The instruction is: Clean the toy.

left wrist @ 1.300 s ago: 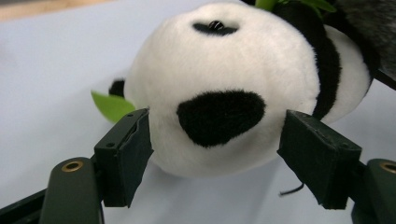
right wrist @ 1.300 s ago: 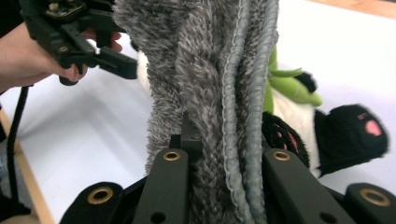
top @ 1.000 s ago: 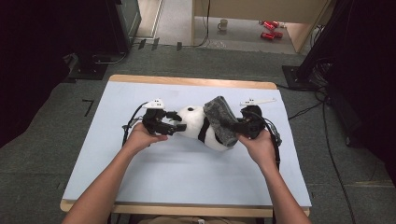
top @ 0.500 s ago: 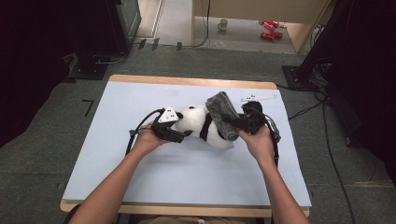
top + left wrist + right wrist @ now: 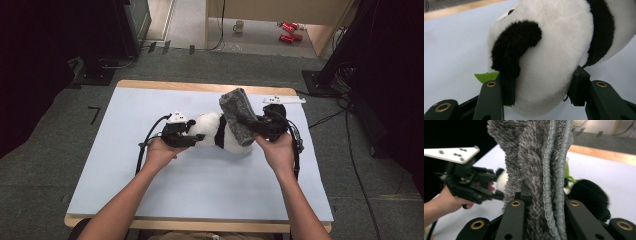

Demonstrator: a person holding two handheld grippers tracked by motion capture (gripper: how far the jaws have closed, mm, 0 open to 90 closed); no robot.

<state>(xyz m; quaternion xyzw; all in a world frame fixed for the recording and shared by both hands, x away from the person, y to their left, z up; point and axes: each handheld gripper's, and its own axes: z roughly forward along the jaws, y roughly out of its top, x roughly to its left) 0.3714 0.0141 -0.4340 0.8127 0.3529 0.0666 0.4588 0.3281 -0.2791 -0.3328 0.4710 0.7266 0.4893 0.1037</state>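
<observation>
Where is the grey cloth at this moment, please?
In the high view the grey cloth is right of the table's centre, held up by the right gripper and resting against the panda, whose other end the left gripper clamps.

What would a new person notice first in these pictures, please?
First, the plush panda lying at the middle of the pale blue table, its head squeezed by the left gripper. Next, the grey fuzzy cloth, pinched by the right gripper and draped over the panda's right end.
</observation>
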